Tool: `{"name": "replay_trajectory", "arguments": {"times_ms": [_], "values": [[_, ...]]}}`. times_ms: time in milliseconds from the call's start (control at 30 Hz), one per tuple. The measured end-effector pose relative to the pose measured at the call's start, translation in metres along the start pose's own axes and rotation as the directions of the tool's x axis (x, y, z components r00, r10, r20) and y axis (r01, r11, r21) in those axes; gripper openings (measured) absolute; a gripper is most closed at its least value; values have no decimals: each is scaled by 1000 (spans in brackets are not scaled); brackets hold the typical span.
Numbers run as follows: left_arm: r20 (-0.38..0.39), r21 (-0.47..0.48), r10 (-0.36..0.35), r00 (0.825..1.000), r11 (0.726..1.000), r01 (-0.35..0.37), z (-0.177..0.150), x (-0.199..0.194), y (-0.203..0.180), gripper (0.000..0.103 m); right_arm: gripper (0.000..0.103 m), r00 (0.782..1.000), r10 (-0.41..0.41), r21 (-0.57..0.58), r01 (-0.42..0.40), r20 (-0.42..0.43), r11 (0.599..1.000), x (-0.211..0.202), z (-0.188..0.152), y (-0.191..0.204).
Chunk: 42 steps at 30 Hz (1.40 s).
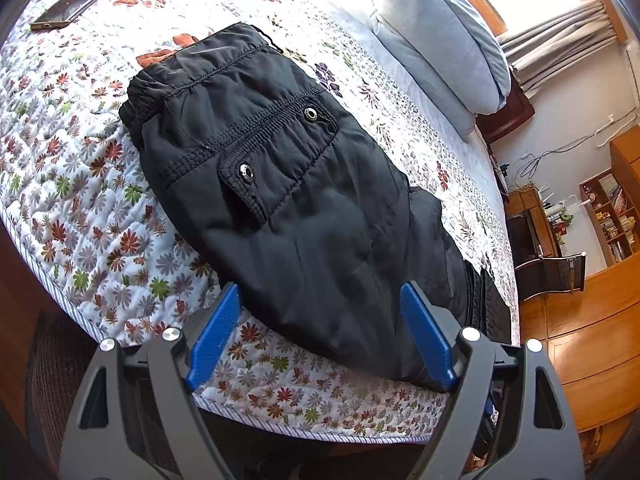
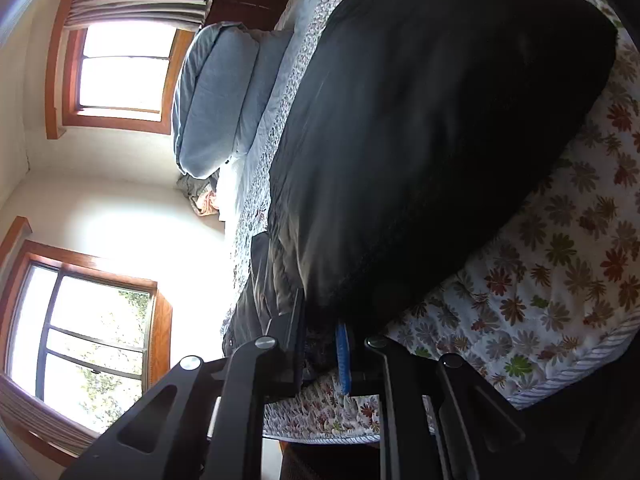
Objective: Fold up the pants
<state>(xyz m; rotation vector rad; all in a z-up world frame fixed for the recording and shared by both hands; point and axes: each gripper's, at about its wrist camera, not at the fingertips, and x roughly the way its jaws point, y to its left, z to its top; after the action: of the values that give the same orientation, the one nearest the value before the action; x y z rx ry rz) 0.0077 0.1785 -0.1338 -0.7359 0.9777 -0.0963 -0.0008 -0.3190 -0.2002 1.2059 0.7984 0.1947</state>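
Black pants lie folded lengthwise on a floral quilt, waistband far left, a snap back pocket on top, legs running toward the near right. My left gripper is open, its blue pads straddling the near part of the pants just above them. In the right wrist view, rolled on its side, the pants fill the middle. My right gripper is shut on the pants' leg end at the bed edge; one blue pad shows.
A folded grey-blue duvet sits at the head of the bed, also in the right wrist view. A dark phone lies at the far left. A wooden floor and shelves are on the right. The bed edge is near.
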Motion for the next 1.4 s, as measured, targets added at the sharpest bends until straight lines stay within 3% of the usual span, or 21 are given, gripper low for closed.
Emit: {"name": "replay_trajectory", "arguments": {"times_ms": [300, 400, 433, 467, 533, 600, 667, 733, 800, 867, 967, 1167, 1267, 1333, 1400], "values": [[11, -30, 20, 1000, 999, -20, 3, -6, 12, 81, 16, 999, -26, -25, 25, -28, 999, 8, 11, -2], [43, -51, 55, 998, 997, -53, 9, -14, 21, 81, 31, 998, -60, -78, 58, -28, 995, 1, 13, 13], [62, -50, 91, 994, 995, -88, 11, -17, 24, 81, 45, 997, -75, -111, 72, -23, 991, -4, 10, 16], [80, -45, 138, 987, 990, -135, 13, -21, 26, 82, 50, 994, -107, -150, 103, -19, 983, -6, 8, 23], [119, -27, 233, 965, 973, -231, 17, -27, 28, 82, 50, 985, -170, -236, 161, -21, 958, -9, 0, 39], [133, -16, 267, 954, 963, -268, 22, -30, 30, 82, 53, 970, -243, -319, 226, -14, 920, -15, -8, 52], [117, -25, 266, 957, 964, -265, 25, -29, 35, 86, 56, 953, -304, -420, 280, 10, 863, -20, -19, 68], [89, -43, 282, 955, 959, -279, 28, -24, 38, 89, 64, 928, -369, -526, 336, 45, 781, -23, -31, 87], [61, -51, 263, 963, 964, -261, 30, -16, 40, 89, 70, 911, -400, -618, 372, 101, 692, -26, -43, 107], [11, -79, 220, 975, 973, -218, 31, -5, 45, 89, 81, 903, -405, -689, 383, 141, 615, -28, -53, 125], [-37, -165, 118, 992, 979, -123, 29, 8, 54, 89, 86, 906, -387, -746, 375, 170, 550, -27, -59, 146], [-29, -284, 67, 997, 956, -72, 30, 21, 68, 90, 86, 915, -370, -787, 344, 159, 512, -11, -77, 161], [30, -379, -17, 999, 925, 27, 32, 14, 79, 90, 86, 918, -373, -793, 324, 133, 516, -2, -84, 160], [61, -385, -145, 988, 909, 157, 38, 13, 80, 71, 86, 920, -375, -793, 310, 112, 525, 2, -86, 156], [61, -373, -176, 983, 909, 186, 44, 14, 78, 66, 86, 920, -378, -794, 303, 101, 527, 4, -89, 157]]}}
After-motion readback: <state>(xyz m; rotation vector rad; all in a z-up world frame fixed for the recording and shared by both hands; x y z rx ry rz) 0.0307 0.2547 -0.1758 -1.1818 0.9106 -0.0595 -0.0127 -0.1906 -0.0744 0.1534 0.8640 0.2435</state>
